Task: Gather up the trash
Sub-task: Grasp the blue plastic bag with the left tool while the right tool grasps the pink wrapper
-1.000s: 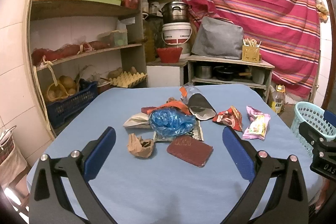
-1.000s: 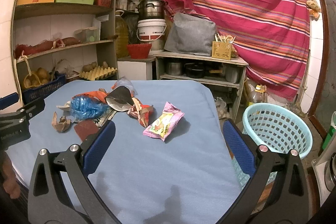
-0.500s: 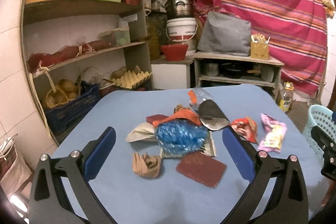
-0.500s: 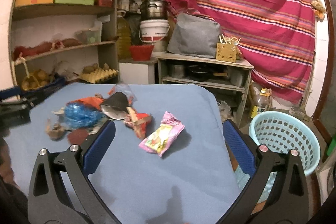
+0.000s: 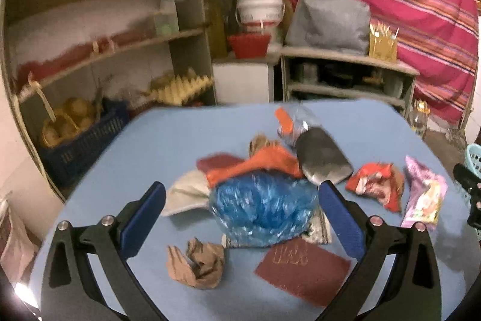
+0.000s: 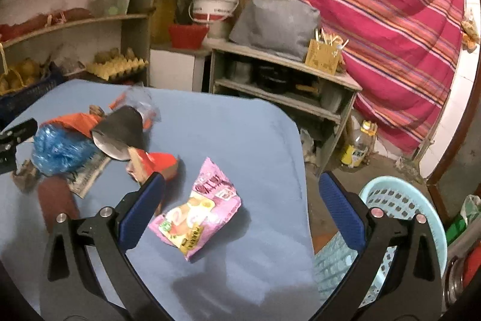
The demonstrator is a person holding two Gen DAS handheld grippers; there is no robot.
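Note:
Trash lies on the blue table (image 5: 168,140). My left gripper (image 5: 240,218) is open and empty, its jaws on either side of a crumpled blue plastic bag (image 5: 264,206). A brown paper wad (image 5: 197,262) and a maroon flat packet (image 5: 300,266) lie just below it. An orange wrapper (image 5: 264,161), a grey foil pouch (image 5: 321,161) and a red wrapper (image 5: 375,185) lie beyond. My right gripper (image 6: 240,206) is open and empty over a pink snack packet (image 6: 201,206). The light blue basket (image 6: 399,209) stands on the floor at the right.
Wooden shelves (image 5: 105,50) with crates, egg trays and containers stand at the left. A low shelf unit (image 6: 282,80) with pots and a striped red curtain (image 6: 375,5) stand behind the table. A bottle (image 6: 357,146) stands on the floor by the basket.
Both grippers have moved forward and down toward the table. The left now frames the blue bag; the right now hangs over the pink packet. Both stay open.

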